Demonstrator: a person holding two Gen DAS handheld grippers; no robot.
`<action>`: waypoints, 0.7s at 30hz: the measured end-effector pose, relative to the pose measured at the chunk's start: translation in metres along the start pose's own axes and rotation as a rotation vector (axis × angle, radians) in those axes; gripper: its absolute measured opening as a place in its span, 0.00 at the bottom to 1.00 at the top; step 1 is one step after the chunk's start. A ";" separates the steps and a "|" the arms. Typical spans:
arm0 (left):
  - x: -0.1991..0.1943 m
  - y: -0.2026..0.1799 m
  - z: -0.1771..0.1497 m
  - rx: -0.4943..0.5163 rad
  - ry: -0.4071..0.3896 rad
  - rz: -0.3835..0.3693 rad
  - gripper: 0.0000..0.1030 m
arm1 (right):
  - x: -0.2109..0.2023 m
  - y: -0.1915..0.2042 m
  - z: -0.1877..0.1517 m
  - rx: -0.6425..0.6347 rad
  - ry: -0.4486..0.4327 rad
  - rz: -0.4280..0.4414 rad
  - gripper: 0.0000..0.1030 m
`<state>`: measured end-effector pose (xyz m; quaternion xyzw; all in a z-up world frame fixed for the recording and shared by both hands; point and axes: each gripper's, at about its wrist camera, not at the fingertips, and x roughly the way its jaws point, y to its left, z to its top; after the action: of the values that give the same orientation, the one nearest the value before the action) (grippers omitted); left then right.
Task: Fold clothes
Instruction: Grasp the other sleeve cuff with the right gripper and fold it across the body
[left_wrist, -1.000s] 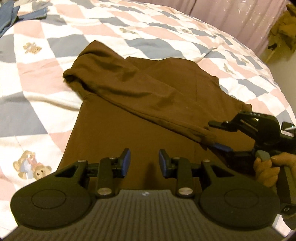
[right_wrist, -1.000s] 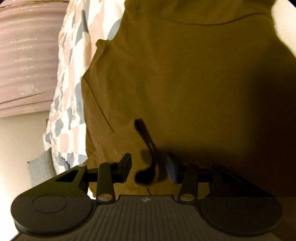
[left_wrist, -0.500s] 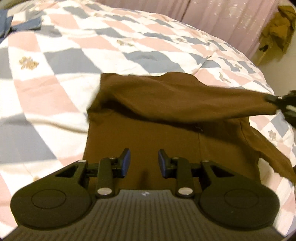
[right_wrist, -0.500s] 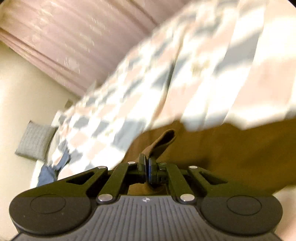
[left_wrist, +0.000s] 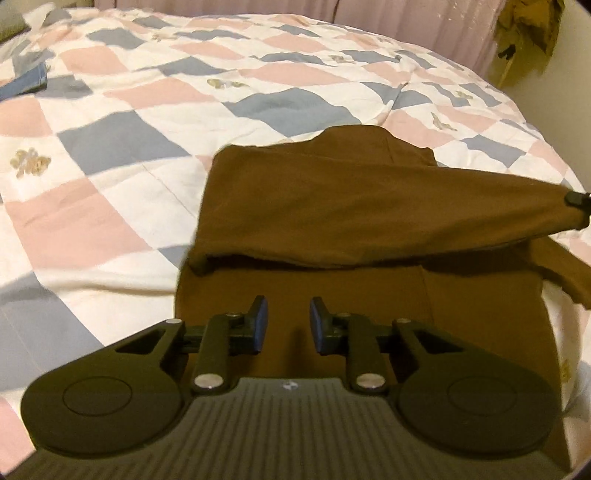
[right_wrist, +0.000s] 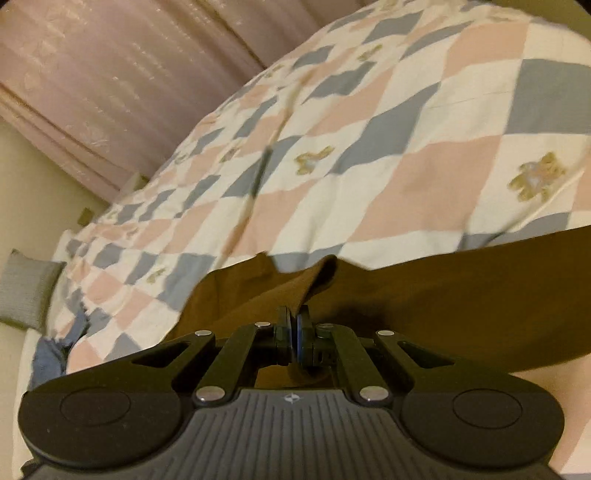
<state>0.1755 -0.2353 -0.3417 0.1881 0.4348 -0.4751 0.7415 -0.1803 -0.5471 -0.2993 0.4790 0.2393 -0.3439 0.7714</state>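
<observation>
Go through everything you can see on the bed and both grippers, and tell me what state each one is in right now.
Brown long-sleeved garment: flat on the bed, one sleeve lifted and stretched across its body.
Lifted sleeve: taut, its cuff pinched.
Right gripper: shut on the sleeve.
Left gripper: open, jaws just narrowing, nothing between them, above the garment's body.
Pink, grey and white checked quilt: spread out, slightly rumpled.
Blue cloth: lying at the quilt's edge.

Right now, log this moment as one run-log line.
right gripper: shut on sleeve cuff, lifted | left gripper: open, closing, empty, over brown garment
</observation>
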 end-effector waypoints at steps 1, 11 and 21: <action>0.001 0.001 0.001 0.005 -0.005 0.002 0.20 | -0.001 -0.003 0.004 0.017 -0.004 -0.012 0.03; 0.023 0.007 0.031 0.073 -0.077 0.027 0.20 | 0.040 -0.014 -0.003 -0.002 0.077 -0.116 0.03; 0.067 0.029 0.053 0.039 -0.023 0.051 0.20 | 0.060 0.034 -0.015 -0.145 0.082 -0.264 0.03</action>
<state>0.2367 -0.2944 -0.3718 0.2084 0.4120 -0.4664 0.7545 -0.1161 -0.5411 -0.3274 0.4001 0.3558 -0.4041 0.7416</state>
